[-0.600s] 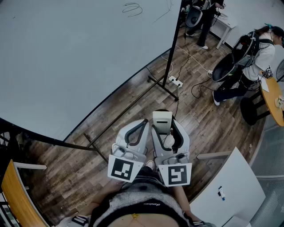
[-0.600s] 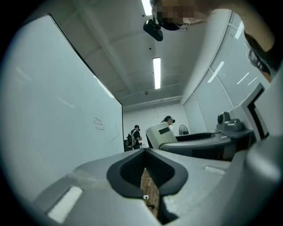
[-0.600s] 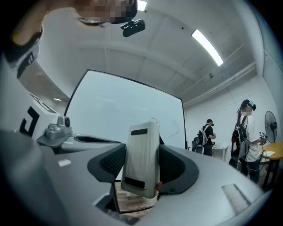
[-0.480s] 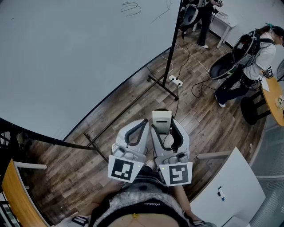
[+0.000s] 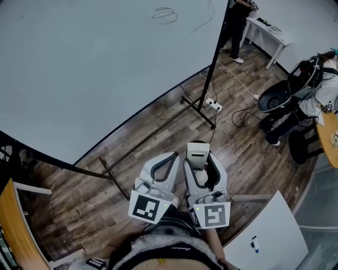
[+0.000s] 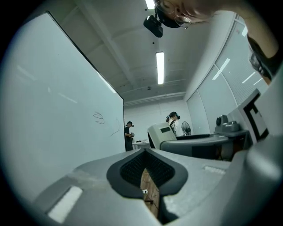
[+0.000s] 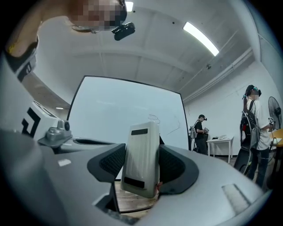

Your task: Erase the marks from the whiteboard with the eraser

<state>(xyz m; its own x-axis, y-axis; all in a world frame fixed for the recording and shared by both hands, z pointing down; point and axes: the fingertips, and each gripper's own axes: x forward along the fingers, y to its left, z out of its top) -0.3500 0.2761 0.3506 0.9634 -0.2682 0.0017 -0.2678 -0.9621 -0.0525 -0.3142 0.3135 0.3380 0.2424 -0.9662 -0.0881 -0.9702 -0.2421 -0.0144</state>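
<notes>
The right gripper (image 7: 142, 167) pinches the eraser (image 7: 140, 155) upright between its padded jaws, held low against the person's body and aimed at the whiteboard (image 5: 90, 68). Just beside it, the left gripper (image 6: 145, 164) has its jaws pressed together on nothing. Both are well apart from the board. The marks (image 5: 165, 15) sit near its far upper corner, thin and hard to read. The hands are hidden under the marker cubes (image 5: 145, 205).

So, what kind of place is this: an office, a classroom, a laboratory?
Probably a workroom or lab: a large standing whiteboard, a power strip with cables on the wood floor, and another person standing beside a white table.
</notes>
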